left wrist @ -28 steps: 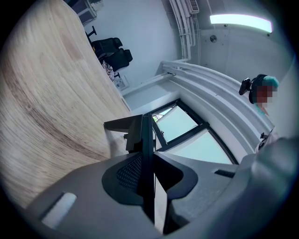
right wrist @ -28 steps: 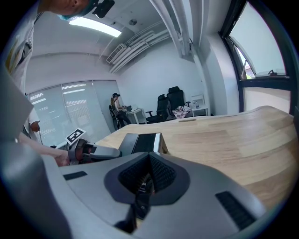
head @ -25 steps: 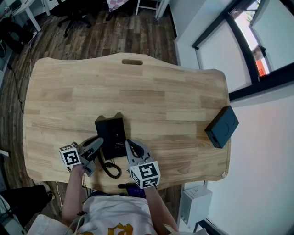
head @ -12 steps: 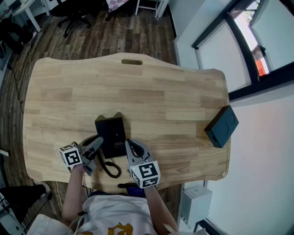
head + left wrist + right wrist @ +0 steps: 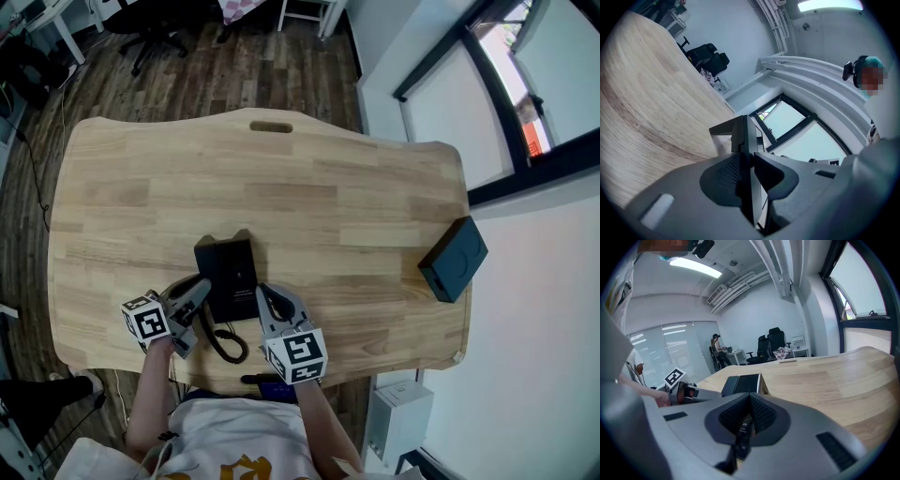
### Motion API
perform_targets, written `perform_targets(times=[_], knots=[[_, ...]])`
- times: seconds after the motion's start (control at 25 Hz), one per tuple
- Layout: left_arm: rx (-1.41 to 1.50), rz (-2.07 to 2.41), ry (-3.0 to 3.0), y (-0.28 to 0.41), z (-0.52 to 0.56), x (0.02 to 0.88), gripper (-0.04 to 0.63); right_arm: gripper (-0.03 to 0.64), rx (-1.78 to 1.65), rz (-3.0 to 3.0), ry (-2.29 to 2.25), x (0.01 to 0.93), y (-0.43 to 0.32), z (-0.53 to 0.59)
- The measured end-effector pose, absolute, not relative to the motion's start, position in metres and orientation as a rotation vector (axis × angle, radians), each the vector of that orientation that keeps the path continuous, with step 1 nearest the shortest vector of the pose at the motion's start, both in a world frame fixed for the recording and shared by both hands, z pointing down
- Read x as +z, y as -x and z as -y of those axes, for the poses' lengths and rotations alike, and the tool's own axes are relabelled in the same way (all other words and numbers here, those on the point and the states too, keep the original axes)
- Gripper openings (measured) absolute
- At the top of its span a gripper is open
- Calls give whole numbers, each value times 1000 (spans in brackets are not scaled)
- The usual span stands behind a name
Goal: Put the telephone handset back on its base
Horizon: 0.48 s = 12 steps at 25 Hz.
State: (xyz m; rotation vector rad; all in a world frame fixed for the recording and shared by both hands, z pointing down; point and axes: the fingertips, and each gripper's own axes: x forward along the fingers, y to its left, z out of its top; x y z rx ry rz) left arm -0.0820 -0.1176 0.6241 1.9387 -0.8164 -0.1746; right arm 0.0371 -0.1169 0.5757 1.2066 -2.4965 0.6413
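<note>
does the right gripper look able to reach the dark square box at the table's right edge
likely yes: only bare wooden tabletop lies between the right gripper and the dark box

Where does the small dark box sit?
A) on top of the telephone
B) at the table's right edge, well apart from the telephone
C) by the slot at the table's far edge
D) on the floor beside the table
B: in the head view the dark box lies at the right edge of the table, with bare wood between it and the telephone.
</note>
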Motion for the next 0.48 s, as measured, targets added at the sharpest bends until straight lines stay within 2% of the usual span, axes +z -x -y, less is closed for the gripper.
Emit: perform_targets(times=[0.48], knots=[[-144, 854, -1948, 82, 118, 624, 77, 6, 640, 2501, -1203, 575, -36, 116]])
